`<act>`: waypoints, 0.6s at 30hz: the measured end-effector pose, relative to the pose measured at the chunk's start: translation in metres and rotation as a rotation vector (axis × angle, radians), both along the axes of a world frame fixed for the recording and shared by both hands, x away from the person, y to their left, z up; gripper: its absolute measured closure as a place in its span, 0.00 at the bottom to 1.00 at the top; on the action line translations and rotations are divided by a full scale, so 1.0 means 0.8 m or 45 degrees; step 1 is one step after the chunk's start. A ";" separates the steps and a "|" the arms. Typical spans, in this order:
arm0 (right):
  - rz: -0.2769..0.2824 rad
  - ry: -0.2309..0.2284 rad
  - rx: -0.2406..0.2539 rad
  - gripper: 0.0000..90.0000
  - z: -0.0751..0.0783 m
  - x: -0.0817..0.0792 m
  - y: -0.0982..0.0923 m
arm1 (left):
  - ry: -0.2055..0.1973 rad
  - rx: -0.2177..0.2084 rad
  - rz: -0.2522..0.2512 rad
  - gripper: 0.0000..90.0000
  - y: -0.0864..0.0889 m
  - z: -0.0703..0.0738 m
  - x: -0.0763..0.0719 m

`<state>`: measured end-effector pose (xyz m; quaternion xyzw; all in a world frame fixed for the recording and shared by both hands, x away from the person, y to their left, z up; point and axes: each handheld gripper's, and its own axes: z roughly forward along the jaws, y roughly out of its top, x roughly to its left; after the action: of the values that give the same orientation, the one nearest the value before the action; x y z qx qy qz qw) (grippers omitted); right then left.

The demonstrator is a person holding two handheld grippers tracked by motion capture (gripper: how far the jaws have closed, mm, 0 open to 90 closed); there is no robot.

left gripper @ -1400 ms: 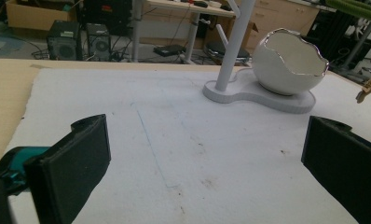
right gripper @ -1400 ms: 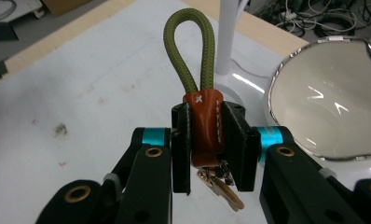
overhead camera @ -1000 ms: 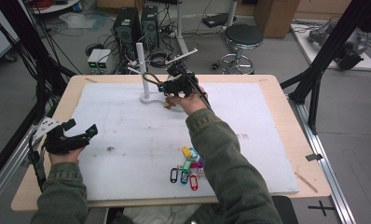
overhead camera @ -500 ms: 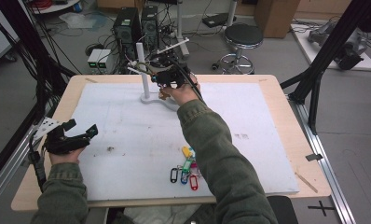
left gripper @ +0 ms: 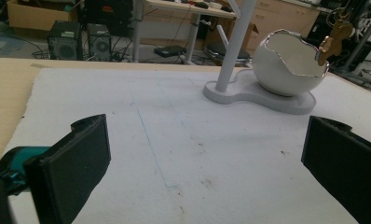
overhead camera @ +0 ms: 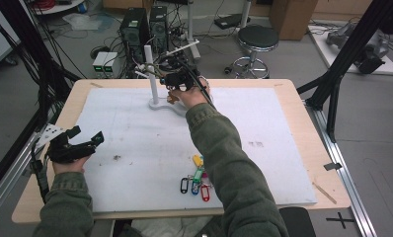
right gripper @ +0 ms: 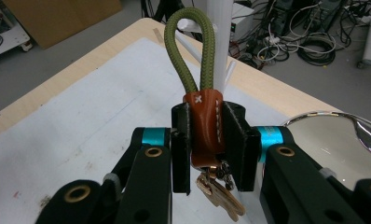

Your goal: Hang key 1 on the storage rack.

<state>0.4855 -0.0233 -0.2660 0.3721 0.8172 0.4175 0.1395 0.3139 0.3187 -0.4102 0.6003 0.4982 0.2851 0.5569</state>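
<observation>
Right gripper (right gripper: 207,140) is clamped on the brown leather tab of a keychain (right gripper: 204,128), w/ its olive cord loop (right gripper: 193,51) sticking up just beside the white peg stand (overhead camera: 151,74) at the far side of the table (overhead camera: 283,91), and a brass key (right gripper: 221,196) dangling below the jaws. Left gripper (overhead camera: 81,143) sits near the table's left edge, jaws wide apart w/ nothing between them, well apart from the stand. A bunch of coloured key tags (overhead camera: 197,180) lies on the white mat (overhead camera: 135,148) near the front edge, and a cracked-egg white bowl (left gripper: 288,63) rests on the stand's base.

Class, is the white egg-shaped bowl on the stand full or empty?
Empty: the left gripper view shows the bowl's bare white inside.
</observation>
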 end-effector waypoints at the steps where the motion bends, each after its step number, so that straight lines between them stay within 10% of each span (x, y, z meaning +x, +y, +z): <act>1: -0.005 0.004 -0.001 0.82 -0.001 0.001 0.001 | 0.000 0.000 0.000 0.02 0.000 0.000 0.000; 18: -0.013 0.021 -0.040 0.81 -0.022 0.018 0.010 | 0.001 0.004 0.002 0.02 0.000 0.000 0.000</act>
<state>0.4996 -0.0157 -0.2838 0.3774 0.8229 0.4009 0.1405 0.3136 0.3184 -0.4103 0.6008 0.4985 0.2860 0.5556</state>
